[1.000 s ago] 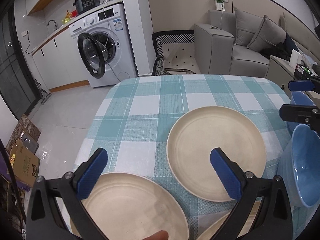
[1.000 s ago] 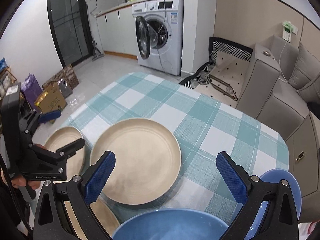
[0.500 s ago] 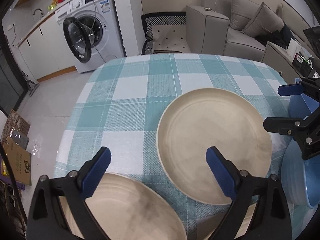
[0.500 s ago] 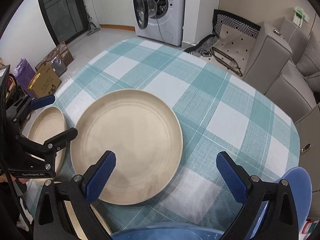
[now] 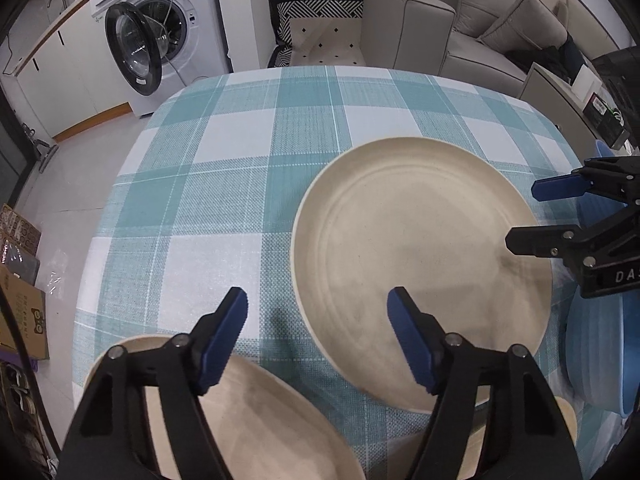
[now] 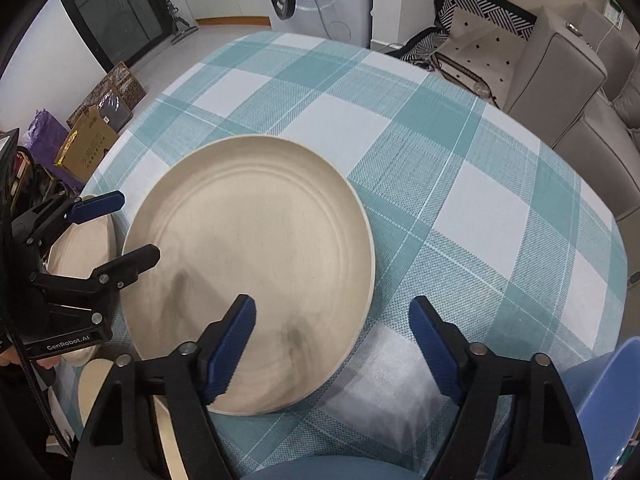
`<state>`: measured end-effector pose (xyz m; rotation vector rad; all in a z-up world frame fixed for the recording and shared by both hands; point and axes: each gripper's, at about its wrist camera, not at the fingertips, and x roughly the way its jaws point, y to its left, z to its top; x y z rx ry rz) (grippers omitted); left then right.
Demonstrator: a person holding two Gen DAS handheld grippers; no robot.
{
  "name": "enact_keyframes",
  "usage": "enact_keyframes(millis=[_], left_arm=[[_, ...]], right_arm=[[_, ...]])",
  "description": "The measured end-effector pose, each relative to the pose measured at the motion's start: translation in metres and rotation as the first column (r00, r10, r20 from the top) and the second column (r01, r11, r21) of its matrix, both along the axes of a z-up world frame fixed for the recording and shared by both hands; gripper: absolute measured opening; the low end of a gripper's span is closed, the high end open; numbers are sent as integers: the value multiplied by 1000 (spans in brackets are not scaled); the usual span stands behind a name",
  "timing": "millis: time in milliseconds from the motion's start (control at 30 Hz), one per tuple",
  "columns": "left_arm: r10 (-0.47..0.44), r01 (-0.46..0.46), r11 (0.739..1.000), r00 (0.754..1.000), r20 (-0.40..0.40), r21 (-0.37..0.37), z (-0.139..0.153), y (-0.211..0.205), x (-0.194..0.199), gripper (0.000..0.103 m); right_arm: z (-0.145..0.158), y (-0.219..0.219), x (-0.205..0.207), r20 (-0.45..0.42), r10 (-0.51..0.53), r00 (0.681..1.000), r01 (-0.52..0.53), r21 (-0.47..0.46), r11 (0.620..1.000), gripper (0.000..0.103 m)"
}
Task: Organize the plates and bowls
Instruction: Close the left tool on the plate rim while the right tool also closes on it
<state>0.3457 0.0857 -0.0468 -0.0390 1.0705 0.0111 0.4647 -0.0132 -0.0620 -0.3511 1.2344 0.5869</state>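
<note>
Plates dominate both views: a large cream plate (image 5: 420, 272) lies on the checked tablecloth (image 5: 240, 168) at centre right. Left gripper (image 5: 318, 332) and right gripper (image 6: 332, 340) have just been closing, jaws still apart, nothing gripped. Blue bowl (image 5: 600, 352) sits at right edge.

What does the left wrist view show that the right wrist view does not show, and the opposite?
Only the left wrist view shows the left tool from behind, and the black pillow on the sofa.

Only the right wrist view shows the right tool from behind, and the yellow cardboard box on the floor.

Both share the large cream plate, the checked tablecloth, the washing machine and a blue bowl. The jaws of both tools have just been closing, with nothing between them.
</note>
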Motion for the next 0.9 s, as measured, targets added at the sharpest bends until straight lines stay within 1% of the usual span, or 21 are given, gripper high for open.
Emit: enact_keyframes(millis=[67,133,200,233,300,367,400,467,533,567,633,700,800,900], left_arm=[[-6,6,1000,1000,-10,3,-2,0,0,65],[-12,12,1000,1000,-19,1,-4,-1,0,63],[-21,21,1000,999,-25,5,-5,-2,-1,56],[-24,24,1000,999,-26,6,-5,-2,-1,56],[-31,31,999,999,-29,7,-6,-3,-1,50],[-33,34,999,999,-34,4,-6,-4,-2,47],[-37,37,999,999,-34,4,-7,-4,-2,43],[-49,49,999,998,-39,7,-7,-7,-3,40],[-61,61,998,997,-38,13,-8,-10,-4,38],[-59,60,998,998,-37,26,-8,-11,-4,36],[-54,55,998,998,-35,34,-7,-11,-4,34],[-52,53,998,998,-33,43,-7,-11,-4,29],[-53,55,997,998,-24,56,-5,-12,-4,28],[-50,50,997,999,-11,58,-2,-13,-5,28]], right_arm=[[-4,1,1,-10,2,1000,-2,-3,1000,70],[-7,3,2,-21,4,1000,-4,-4,1000,61],[-8,4,1,-30,4,1000,-4,-4,1000,57],[-9,5,1,-31,3,1000,-3,-6,1000,54],[-10,5,0,-33,6,999,-6,-10,1000,49],[-10,6,-1,-29,6,1000,-6,-20,1000,47],[-10,5,-1,-29,5,1000,-6,-20,1000,46],[-10,5,-2,-26,7,1000,-8,-27,1000,43],[-10,3,-2,-24,9,1000,-10,-38,999,36],[-9,3,-2,-20,9,1000,-10,-42,999,35],[-9,1,-2,-11,7,1000,-8,-50,999,29],[-9,-2,-3,-6,5,1000,-6,-55,998,27],[-9,-4,-4,16,4,1000,-3,-65,998,23],[-9,-6,-5,25,-4,1000,6,-63,998,22]])
